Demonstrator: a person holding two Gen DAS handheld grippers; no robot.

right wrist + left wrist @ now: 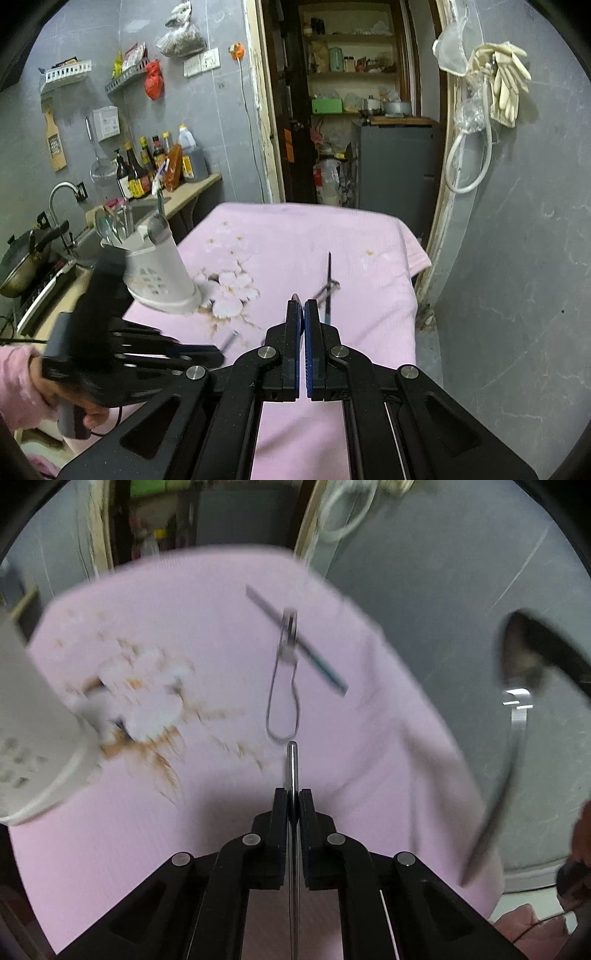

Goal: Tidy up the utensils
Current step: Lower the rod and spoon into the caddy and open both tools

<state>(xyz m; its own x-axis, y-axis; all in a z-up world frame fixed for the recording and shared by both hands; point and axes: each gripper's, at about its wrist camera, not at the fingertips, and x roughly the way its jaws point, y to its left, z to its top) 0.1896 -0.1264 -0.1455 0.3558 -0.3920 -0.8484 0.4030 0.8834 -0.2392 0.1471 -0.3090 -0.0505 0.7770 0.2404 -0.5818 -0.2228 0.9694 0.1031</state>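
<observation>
Fingers (pixel 281 812) pinch steel handle (pixel 292 764), angled steeply down.

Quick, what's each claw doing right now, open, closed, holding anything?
Left claw: closed on a thin metal utensil handle.
Right claw: closed on a thin dark-tipped utensil.

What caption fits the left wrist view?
Left gripper shut on a metal utensil handle above the pink cloth, white holder at left.

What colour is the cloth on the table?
Pink cloth with white flowers; the right wrist view shows it best.
</observation>
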